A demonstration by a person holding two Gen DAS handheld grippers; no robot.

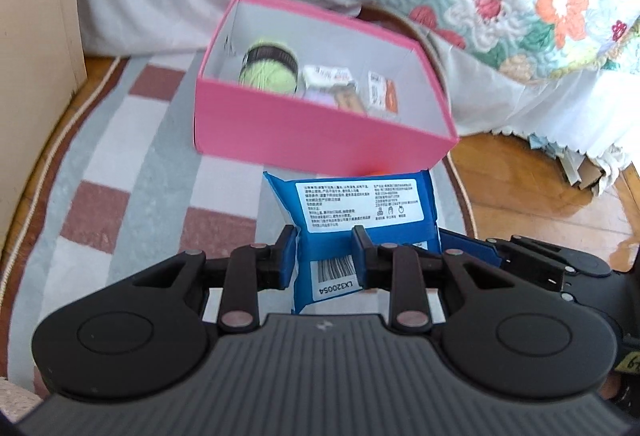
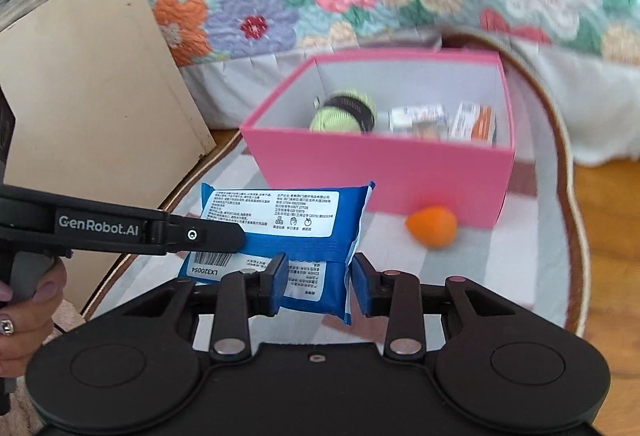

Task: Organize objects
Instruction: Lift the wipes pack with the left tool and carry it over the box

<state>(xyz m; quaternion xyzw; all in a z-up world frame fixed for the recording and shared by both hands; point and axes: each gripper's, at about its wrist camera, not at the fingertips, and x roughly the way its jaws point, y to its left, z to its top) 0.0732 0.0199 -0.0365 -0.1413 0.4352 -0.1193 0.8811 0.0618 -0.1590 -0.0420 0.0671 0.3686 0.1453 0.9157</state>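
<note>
Left wrist view: my left hand-held gripper [image 1: 325, 256] is clamped on the near end of the blue wipes pack [image 1: 356, 212], both pads pressed into it, pack held off the rug [image 1: 120, 164]. Pack's long axis runs forward from the jaws toward the pink box [image 1: 312, 136], which sits dead ahead and a bit lower, open top facing up. Far edge of the pack is near the box's front wall but apart from it.

Right wrist view: right hand-held gripper [image 2: 320, 284] straddles the pack's right corner; jaws are apart, left pad about touching the film, right pad showing a gap, so I judge no real grip there. Left unit crosses in from the left side, a hand [image 2: 28, 300] on its handle.

Box already holds a green yarn ball [image 2: 340, 112] and some small cartons [image 2: 472, 122]. Free floor of the box looks to be at the front and right. An orange egg-shaped sponge [image 2: 431, 226] lies on the rug just in front of the box wall, right of the pack, not yet packed.

Left hand is the one carrying. Next move, as I read it: carry forward over the front wall, then release. Risk: floppy pack catching the rim.
</note>
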